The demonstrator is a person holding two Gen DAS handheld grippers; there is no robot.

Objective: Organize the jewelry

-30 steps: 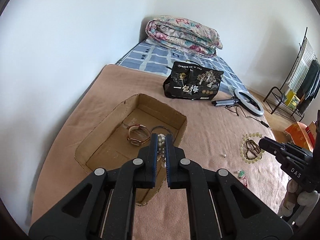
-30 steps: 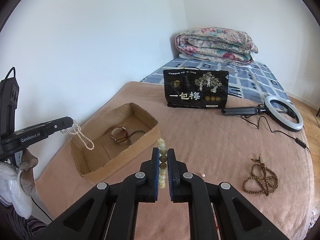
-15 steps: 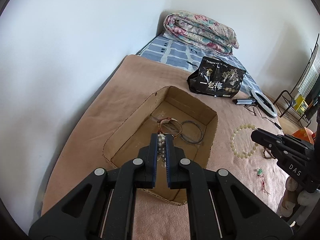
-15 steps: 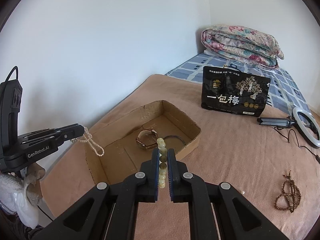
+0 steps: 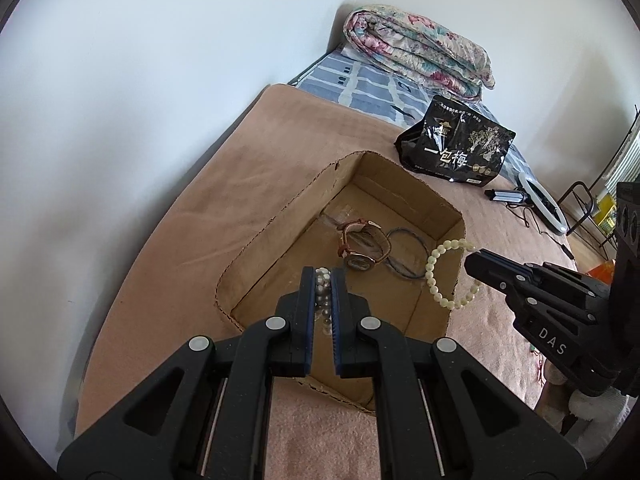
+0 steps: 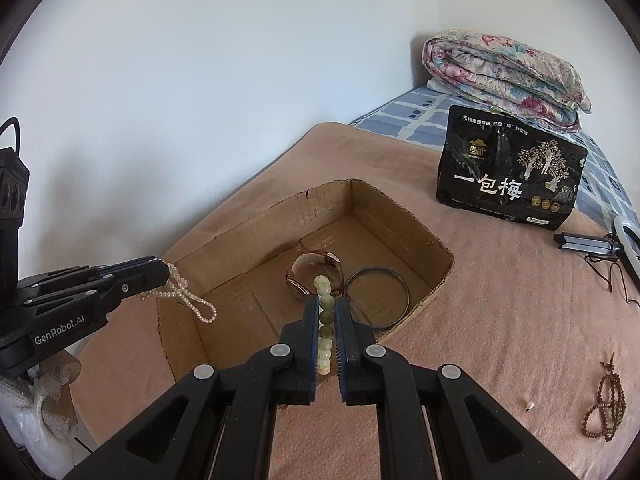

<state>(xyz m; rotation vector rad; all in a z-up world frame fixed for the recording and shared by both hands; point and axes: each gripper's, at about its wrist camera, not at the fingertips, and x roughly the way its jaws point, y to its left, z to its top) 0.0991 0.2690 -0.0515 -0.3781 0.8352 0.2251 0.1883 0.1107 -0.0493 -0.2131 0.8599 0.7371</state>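
A white pearl strand is pinched by the left hand-held gripper above the shallow brown cardboard box. A pale green bead bracelet is pinched by the right hand-held gripper over the box's near-right rim.

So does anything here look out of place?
Yes: a small white bead lies loose on the brown blanket, beside the wooden bead string, outside the cardboard box.

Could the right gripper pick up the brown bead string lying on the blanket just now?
Probably not yet. The right gripper is already shut on a pale bead bracelet, held by the cardboard box. The brown bead string itself lies uncovered on the blanket.
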